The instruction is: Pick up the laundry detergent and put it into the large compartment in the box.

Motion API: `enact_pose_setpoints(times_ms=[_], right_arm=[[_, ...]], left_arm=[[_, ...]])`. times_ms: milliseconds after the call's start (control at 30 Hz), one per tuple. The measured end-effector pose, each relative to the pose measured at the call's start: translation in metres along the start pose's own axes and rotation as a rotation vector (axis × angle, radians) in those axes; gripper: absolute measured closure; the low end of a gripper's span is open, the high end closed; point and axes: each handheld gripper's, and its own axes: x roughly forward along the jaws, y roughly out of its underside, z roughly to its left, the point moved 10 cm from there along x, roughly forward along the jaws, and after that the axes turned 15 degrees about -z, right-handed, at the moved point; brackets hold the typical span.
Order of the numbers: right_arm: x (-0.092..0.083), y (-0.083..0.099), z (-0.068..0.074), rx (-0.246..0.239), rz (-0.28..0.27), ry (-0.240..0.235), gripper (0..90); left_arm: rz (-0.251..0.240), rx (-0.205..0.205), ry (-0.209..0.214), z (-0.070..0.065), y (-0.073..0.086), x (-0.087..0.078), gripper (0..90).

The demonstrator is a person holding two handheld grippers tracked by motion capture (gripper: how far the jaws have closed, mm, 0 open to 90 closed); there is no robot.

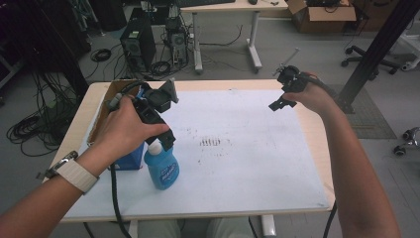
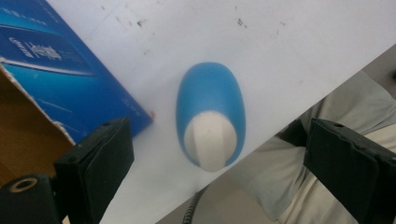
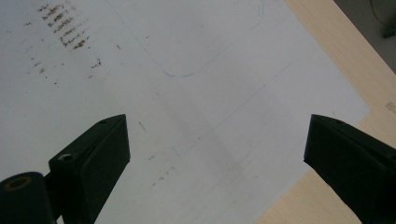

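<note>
A blue bottle (image 1: 162, 170) with a white cap stands upright on the white sheet near the table's front left. My left gripper (image 1: 166, 136) hovers just above its cap, pointing down. In the left gripper view the bottle (image 2: 211, 120) lies straight below, centred between the wide-apart jaws of the left gripper (image 2: 219, 163), which is open and touches nothing. My right gripper (image 1: 280, 103) is held in the air over the table's back right. In the right gripper view the right gripper (image 3: 217, 163) is open over bare, stained white sheet (image 3: 187, 70).
A blue box (image 2: 51, 60) stands against a brown cardboard box (image 1: 106, 106) at the table's left, just beside the bottle. The wooden table edge (image 3: 336, 60) runs along the right. Computers, cables and another desk (image 1: 233, 7) lie on the floor beyond the table.
</note>
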Motion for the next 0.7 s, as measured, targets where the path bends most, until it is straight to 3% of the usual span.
enact_pose_setpoints(times_ms=[700], right_arm=[[0.005,0.003,0.001,0.004,0.005,-0.008,6.6]], left_arm=[[0.006,-0.018,0.005,-0.003,0.014,0.032,8.5]])
